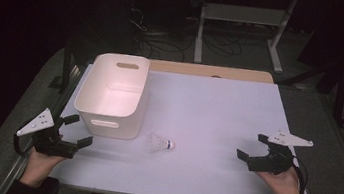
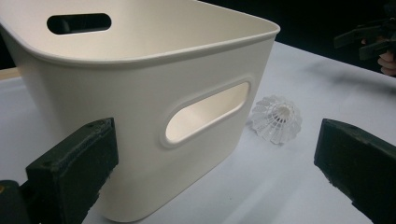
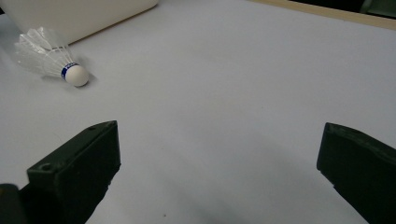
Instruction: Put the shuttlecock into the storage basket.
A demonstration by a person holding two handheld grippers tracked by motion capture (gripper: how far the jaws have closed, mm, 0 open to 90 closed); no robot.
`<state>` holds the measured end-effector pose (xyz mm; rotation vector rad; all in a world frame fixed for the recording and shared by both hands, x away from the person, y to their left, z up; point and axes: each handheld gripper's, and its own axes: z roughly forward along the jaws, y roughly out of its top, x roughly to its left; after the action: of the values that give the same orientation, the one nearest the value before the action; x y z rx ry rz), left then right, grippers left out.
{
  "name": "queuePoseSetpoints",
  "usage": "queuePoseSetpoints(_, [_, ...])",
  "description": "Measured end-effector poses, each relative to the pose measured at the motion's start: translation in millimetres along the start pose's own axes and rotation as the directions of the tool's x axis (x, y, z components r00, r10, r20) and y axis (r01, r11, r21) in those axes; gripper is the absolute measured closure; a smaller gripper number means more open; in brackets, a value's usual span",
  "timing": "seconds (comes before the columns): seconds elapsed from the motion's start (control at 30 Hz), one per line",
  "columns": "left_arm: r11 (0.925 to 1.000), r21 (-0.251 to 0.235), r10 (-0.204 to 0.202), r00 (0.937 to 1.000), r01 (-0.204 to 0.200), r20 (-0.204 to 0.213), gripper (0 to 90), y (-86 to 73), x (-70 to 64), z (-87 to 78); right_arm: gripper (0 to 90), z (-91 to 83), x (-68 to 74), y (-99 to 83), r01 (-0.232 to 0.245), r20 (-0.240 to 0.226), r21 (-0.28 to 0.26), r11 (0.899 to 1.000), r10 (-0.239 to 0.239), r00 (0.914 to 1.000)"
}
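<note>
A: So, taking the white bin (image 1: 112, 94) as our mark, we hold the left gripper (image 1: 76, 131) just beside its near left corner, jaws spread wide, gripping nothing.

B: And the shuttlecock (image 1: 160, 143)?

A: We see it lying on its side on the white table (image 1: 218, 113), just off the bin's near right corner, cork tip pointing away from the bin.

B: Then farther right?

A: We keep the right gripper (image 1: 252, 147) well apart from the bin, past the shuttlecock, jaws released and empty above the table.
</note>
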<state>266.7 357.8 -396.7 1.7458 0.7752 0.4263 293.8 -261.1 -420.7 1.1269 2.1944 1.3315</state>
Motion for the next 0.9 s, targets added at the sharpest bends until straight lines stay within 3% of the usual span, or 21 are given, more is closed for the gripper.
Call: queuePoseSetpoints(0.9, [1.0, 0.004, 0.005, 1.0, -0.005, 0.002, 0.0, -0.1, -0.4, -0.4, 0.0, -0.8, 2.1, 2.0, -0.001, -0.021, -0.007, 1.0, 0.001, 0.9998])
